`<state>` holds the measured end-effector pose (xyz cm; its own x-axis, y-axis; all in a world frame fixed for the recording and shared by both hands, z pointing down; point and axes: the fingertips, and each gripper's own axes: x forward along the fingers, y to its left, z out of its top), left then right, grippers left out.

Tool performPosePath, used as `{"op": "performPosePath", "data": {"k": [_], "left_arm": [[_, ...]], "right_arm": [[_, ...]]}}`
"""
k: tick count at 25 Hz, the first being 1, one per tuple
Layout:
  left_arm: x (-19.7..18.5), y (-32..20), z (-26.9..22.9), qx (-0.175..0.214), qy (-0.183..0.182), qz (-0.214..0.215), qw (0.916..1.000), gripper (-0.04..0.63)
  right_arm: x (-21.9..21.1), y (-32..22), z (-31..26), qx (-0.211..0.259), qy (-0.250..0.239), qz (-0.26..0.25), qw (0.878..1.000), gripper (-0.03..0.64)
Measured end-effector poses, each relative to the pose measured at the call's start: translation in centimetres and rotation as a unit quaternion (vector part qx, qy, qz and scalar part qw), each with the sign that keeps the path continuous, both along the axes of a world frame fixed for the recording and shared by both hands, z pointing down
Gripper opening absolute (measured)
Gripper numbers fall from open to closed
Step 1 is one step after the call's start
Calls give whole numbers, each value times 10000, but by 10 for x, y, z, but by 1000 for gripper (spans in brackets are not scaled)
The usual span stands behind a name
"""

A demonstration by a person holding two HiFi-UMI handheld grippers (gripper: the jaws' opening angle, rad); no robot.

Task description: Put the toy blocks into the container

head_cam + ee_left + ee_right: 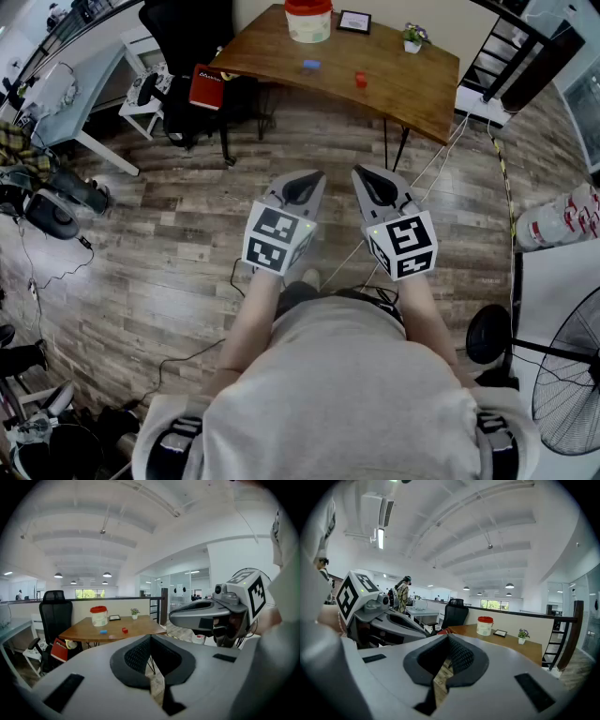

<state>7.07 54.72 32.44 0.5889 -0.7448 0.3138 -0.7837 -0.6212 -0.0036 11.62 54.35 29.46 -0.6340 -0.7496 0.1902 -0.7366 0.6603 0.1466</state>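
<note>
- The wooden table (pixel 412 84) stands at 12 o'clock from the person, across a stretch of plank floor (pixel 169 253) and well apart from both grippers.
- A black office chair (pixel 187 37) sits at the table's 9 o'clock end, with a flat red item (pixel 207 86) beside it near the table's edge.
- The left gripper (pixel 307 180) is held in front of the body and points toward 12 o'clock. In its own view the two jaws meet at the tips with nothing between them — only floor shows through the slit lower down.
- The right gripper (pixel 367 178) is just beside it at 3 o'clock and points the same way. Its jaws are also pressed together and empty.
- The container (pixel 308 21) is a pale, round tub with a red top. It stands upright at the table's far edge, at about 12 o'clock from the grippers. Whether the red top is a closed lid cannot be told.
- A framed picture (pixel 353 22) lies at the tub's 3 o'clock, with a small potted plant (pixel 413 37) further along that way.
- The blue block (pixel 310 65) — small, flat and bright — lies on the bare tabletop at the container's 6 o'clock, near it but not touching.
- The red block (pixel 360 81), a small cube-like piece, lies at the blue one's 4 o'clock, apart from it. Both blocks are outside the container.
</note>
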Motion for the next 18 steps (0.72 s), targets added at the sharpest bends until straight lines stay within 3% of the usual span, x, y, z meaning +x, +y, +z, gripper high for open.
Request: {"op": "performPosePath", "data": {"k": [5, 10, 18], "left_arm": [[-5, -11, 7, -51, -64, -39, 10000, 12], [-13, -17, 10, -26, 104, -112, 9999, 12], [-7, -23, 17, -47, 51, 239, 9997, 13]], "right_arm": [[-2, -8, 10, -70, 63, -19, 10000, 11], [-7, -11, 17, -157, 142, -91, 9997, 11], [-11, -19, 20, -291, -114, -115, 9994, 12]]}}
